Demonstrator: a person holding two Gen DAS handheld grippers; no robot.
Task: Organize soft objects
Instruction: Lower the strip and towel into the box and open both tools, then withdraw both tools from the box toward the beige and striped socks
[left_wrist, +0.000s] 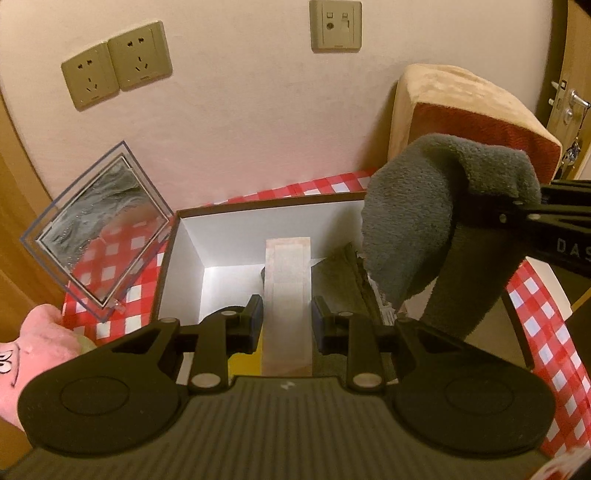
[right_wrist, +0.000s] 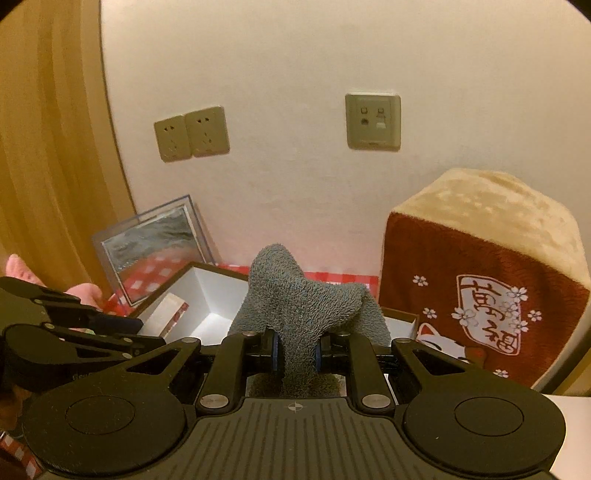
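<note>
1. Box (left_wrist: 258, 236), centre frame on the checked surface (left_wrist: 535, 317): open, holds dark fabric at lower right; looks like the drop target.
2. Sock (right_wrist: 295, 306): pinched in right tool (right_wrist: 295, 350), hanging over the box, likely going in.
3. Strip (left_wrist: 286, 295): pinched flat in left tool (left_wrist: 286, 325), reaching into the box.

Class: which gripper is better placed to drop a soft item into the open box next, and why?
Right. The right gripper already clamps the grey sock above the white box; the left gripper holds a pale strip.
</note>
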